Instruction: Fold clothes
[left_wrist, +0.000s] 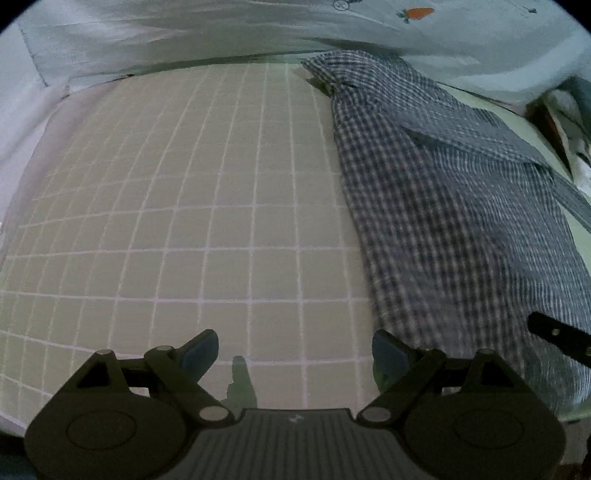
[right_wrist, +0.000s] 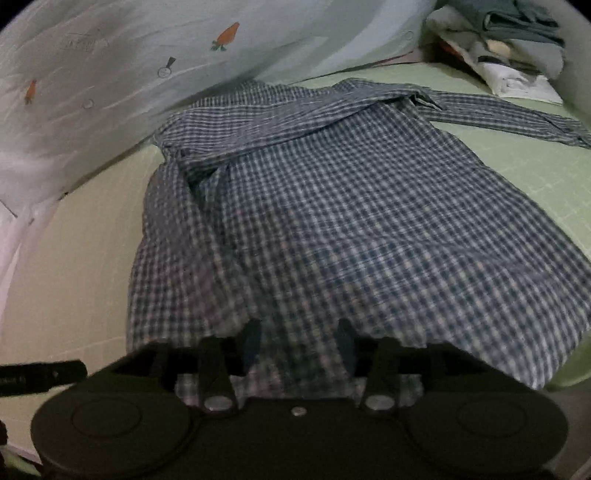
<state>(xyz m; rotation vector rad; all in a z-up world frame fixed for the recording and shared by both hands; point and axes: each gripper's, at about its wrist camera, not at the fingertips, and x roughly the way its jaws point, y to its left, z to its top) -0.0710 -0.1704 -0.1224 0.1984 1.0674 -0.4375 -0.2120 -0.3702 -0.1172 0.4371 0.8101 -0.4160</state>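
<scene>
To the left, the left tongs (left_wrist: 295, 354) hang with their blue-padded fingers (left_wrist: 199, 350) spread wide apart, nothing between them, over the bare gridded mat (left_wrist: 184, 221) that covers the counter. A pale sheet printed with small carrots (left_wrist: 221, 33) runs along the far edge of the mat.

Just to the right of those tongs lies the checked shirt (right_wrist: 332, 221), blue and white, spread over the mat. Its left side is folded inward in a long strip, one sleeve is laid across the upper part, and the other sleeve trails off to the right over the green surface. The near hem sits close to the counter's front edge.

The right tongs (right_wrist: 299, 343) hover at that near hem with their fingers parted. The cloth shows in the gap between them, yet the pads do not seem to press on it; the picture is blurred there.

At the far right corner a pile of other clothes (right_wrist: 509, 40) is heaped, well apart from the shirt.
</scene>
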